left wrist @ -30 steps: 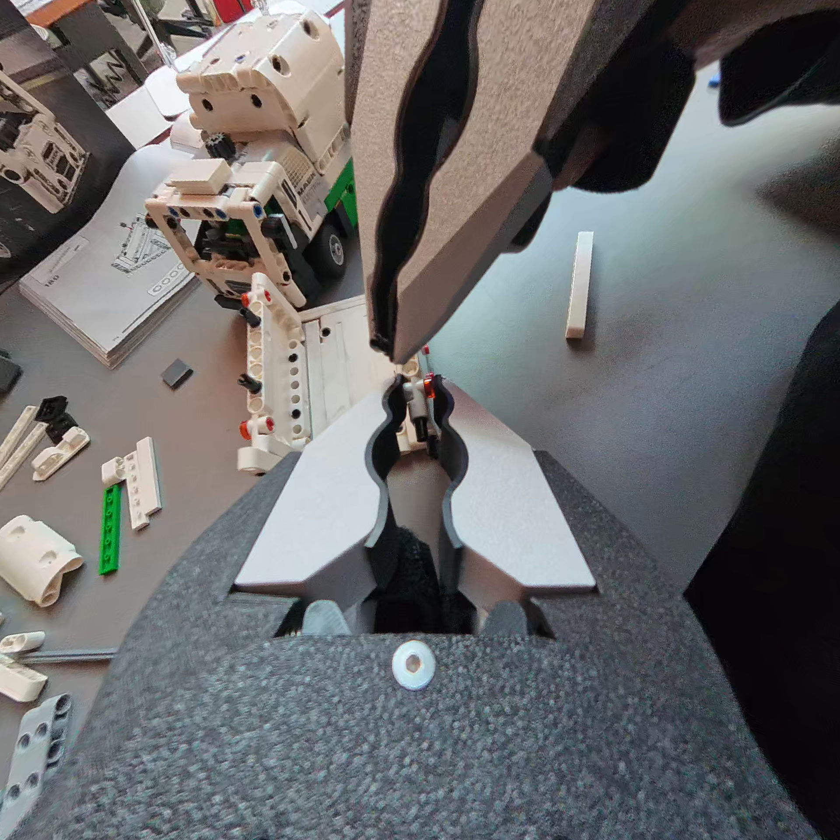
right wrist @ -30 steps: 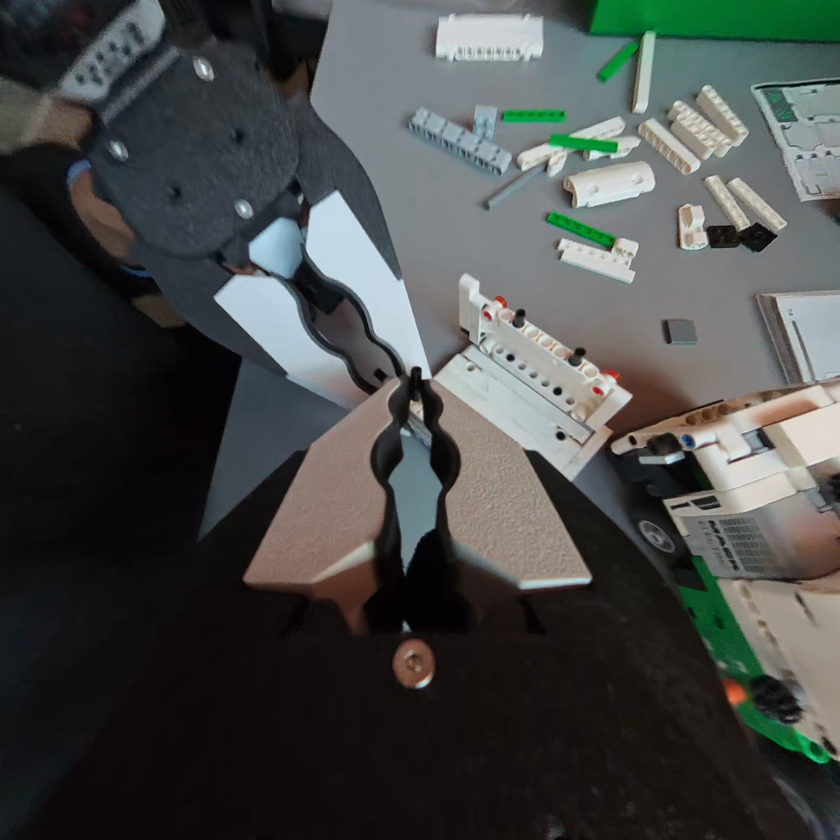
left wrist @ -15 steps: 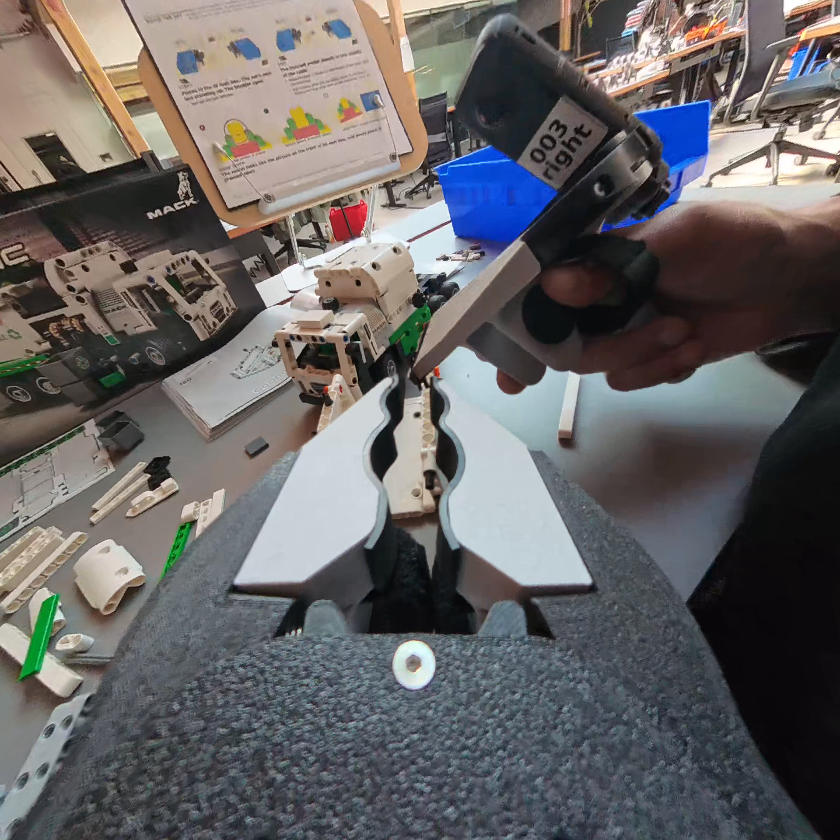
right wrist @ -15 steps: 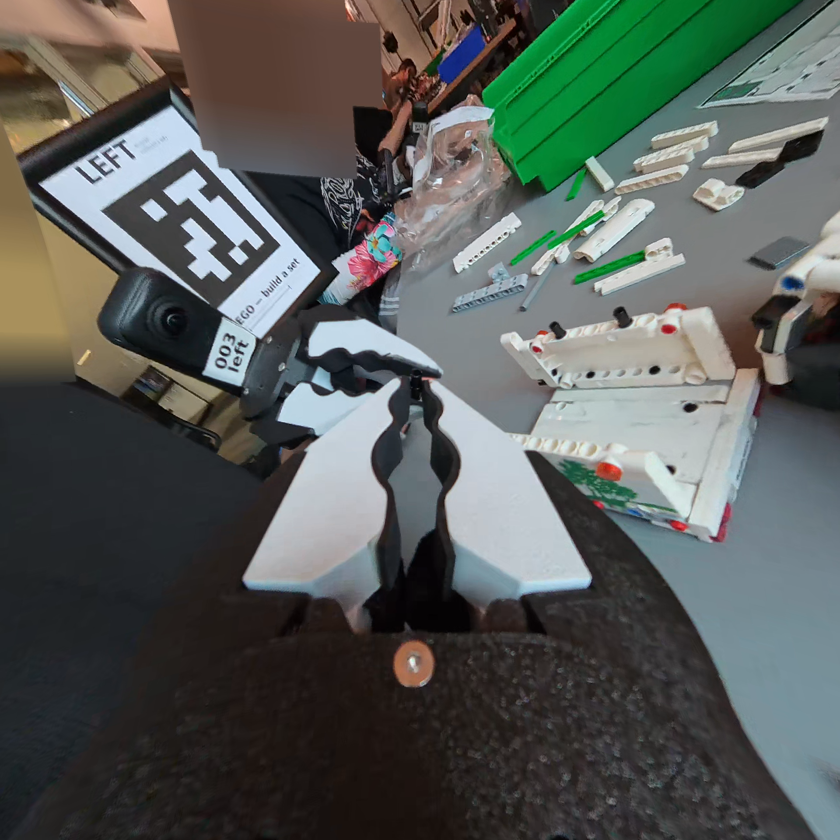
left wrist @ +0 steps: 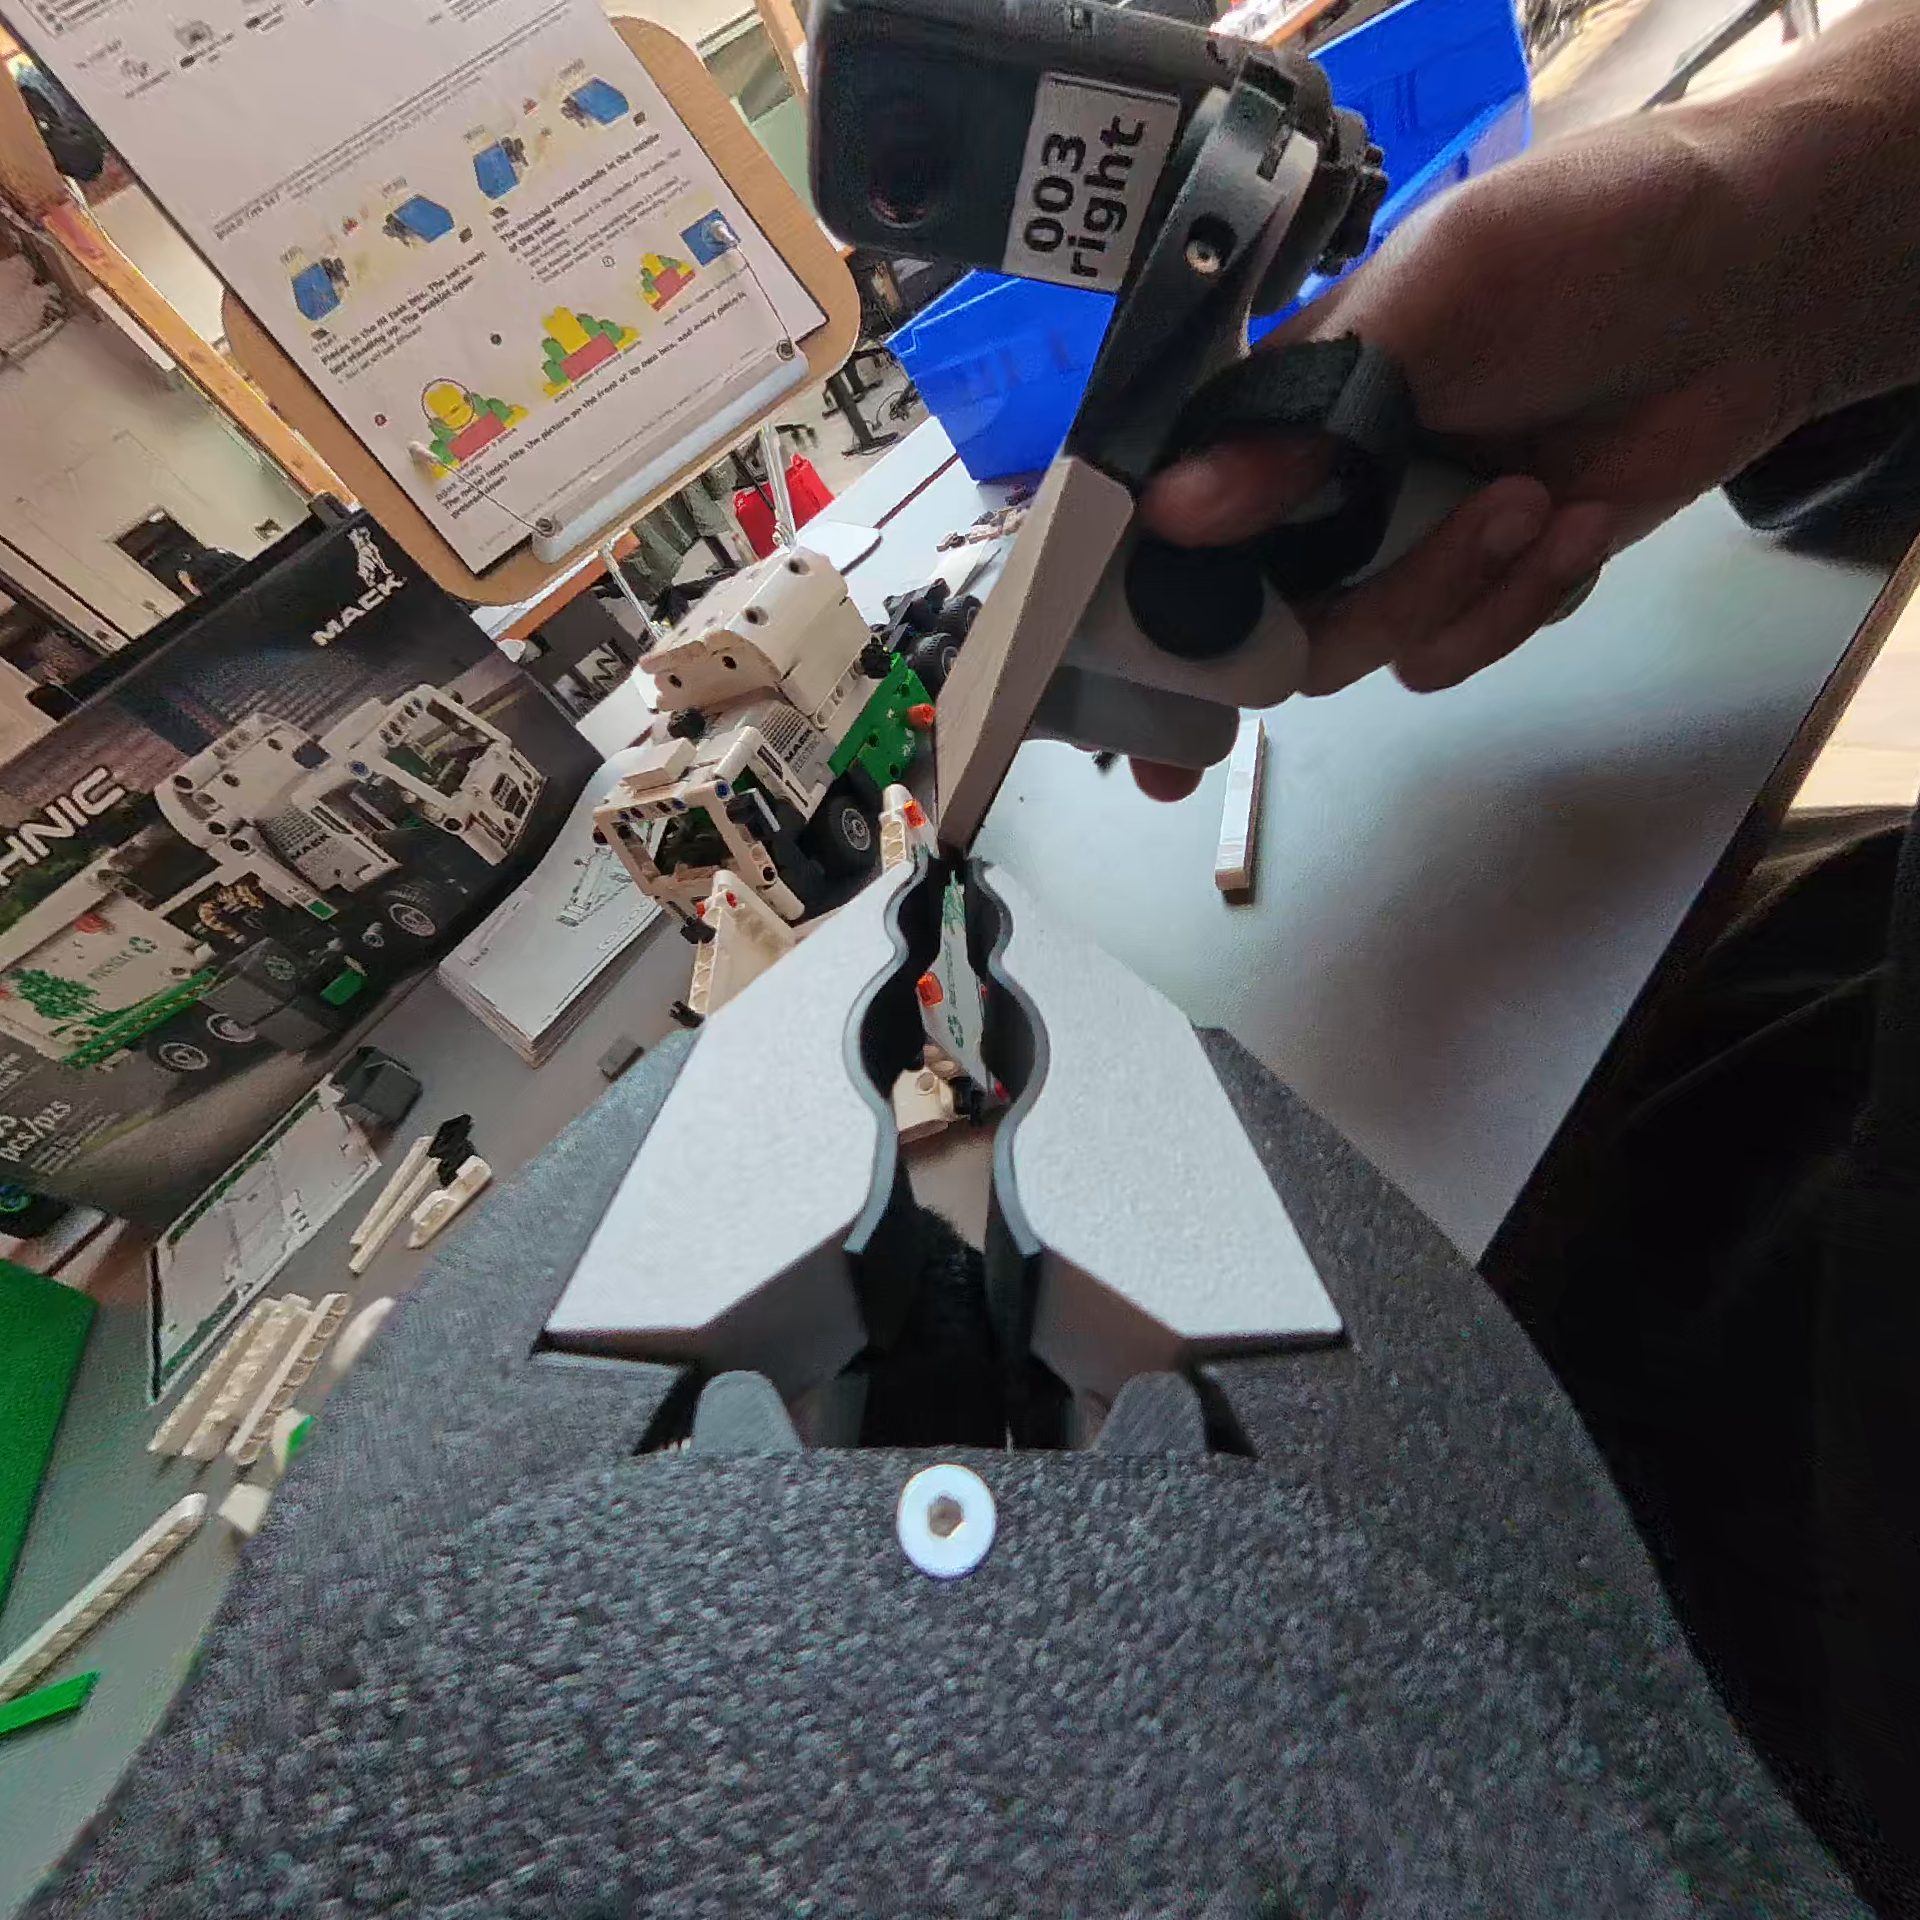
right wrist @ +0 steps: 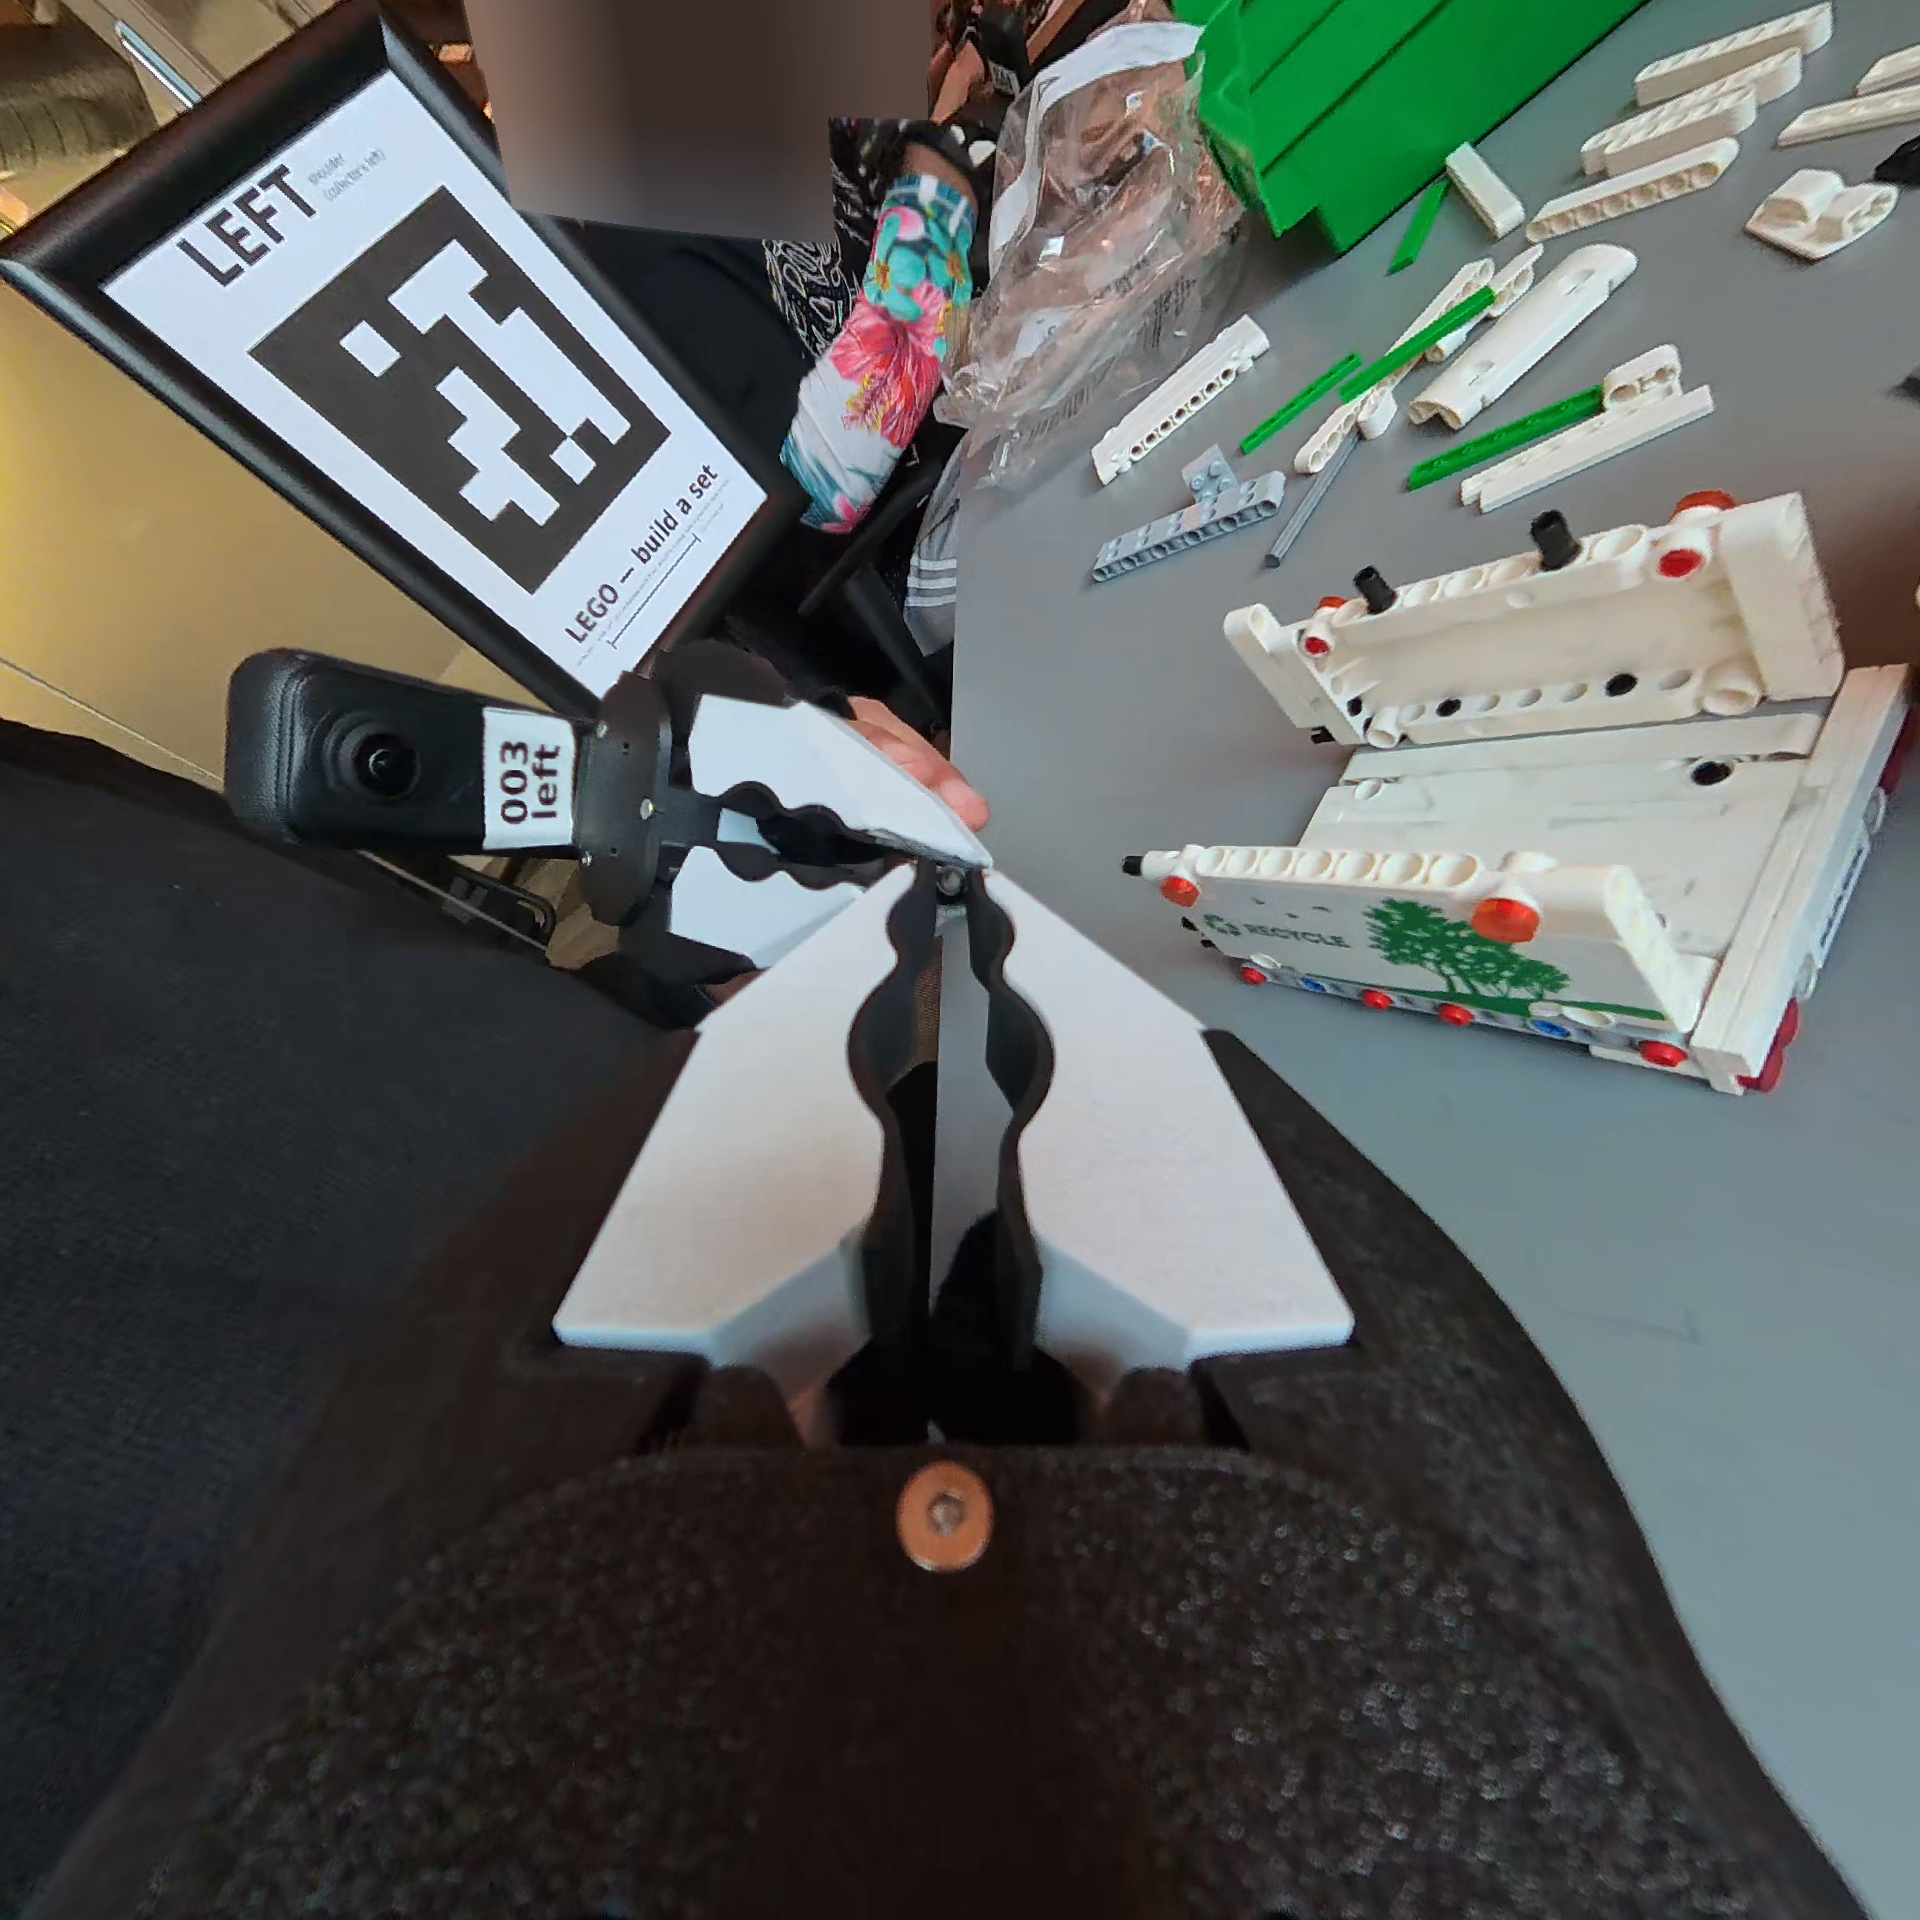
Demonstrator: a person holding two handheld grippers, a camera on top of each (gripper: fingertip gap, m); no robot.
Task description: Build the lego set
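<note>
Grey pin [right wrist: 945, 883] | pinched between right gripper [right wrist: 943, 885] fingers | axis end-on

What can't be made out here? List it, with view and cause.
- Grey piece at the right gripper tips, right view: too small to identify.
- White panel, left view: mostly hidden behind the left gripper and its fingers.
- Green bin, right view: cut off by the top edge.

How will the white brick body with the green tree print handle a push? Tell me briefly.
Likely stiff: the white brick body is beams and panels pinned together. Probably light for its size, being an open hollow shell. Lying wide and low on the smooth grey table, it should slide rather than tip.
</note>
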